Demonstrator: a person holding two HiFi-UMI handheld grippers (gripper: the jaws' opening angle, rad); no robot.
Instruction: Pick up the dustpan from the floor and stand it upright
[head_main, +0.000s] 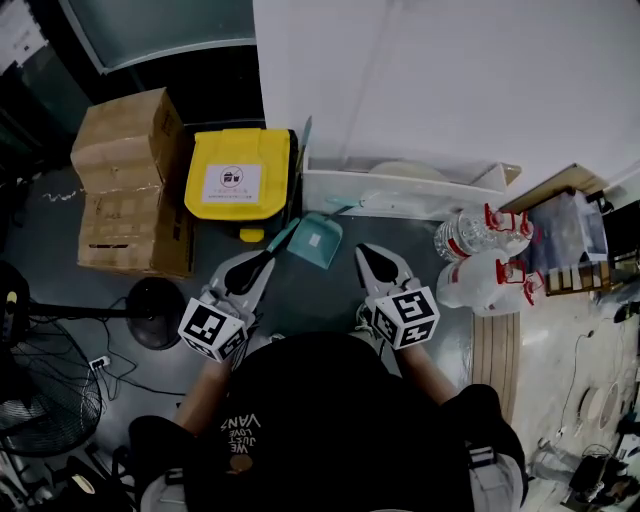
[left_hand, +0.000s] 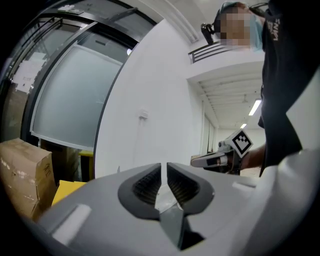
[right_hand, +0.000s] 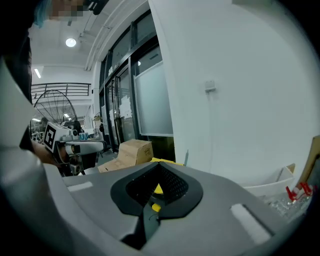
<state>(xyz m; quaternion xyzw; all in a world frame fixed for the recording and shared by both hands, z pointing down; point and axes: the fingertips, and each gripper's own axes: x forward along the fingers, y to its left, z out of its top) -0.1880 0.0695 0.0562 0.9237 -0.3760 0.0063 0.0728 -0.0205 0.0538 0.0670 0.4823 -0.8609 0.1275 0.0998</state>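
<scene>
In the head view a teal dustpan (head_main: 318, 240) sits in front of the white wall, its dark handle (head_main: 280, 242) running back to my left gripper (head_main: 265, 258). That gripper is shut on the handle's end. In the left gripper view the jaws stand nearly together (left_hand: 164, 170), with a grey strip of the handle (left_hand: 169, 217) wedged low between the pads. The pan itself is hidden there. My right gripper (head_main: 367, 252) hovers just right of the dustpan, apart from it. It is shut (right_hand: 160, 167) and holds nothing; only a bit of yellow shows through its jaws.
A yellow bin (head_main: 240, 180) stands left of the dustpan, with stacked cardboard boxes (head_main: 130, 180) beyond it. A white trough (head_main: 400, 190) lies along the wall. Spray bottles with red triggers (head_main: 490, 255) lie at the right. A fan (head_main: 40, 390) and a black round base (head_main: 155, 310) are at the left.
</scene>
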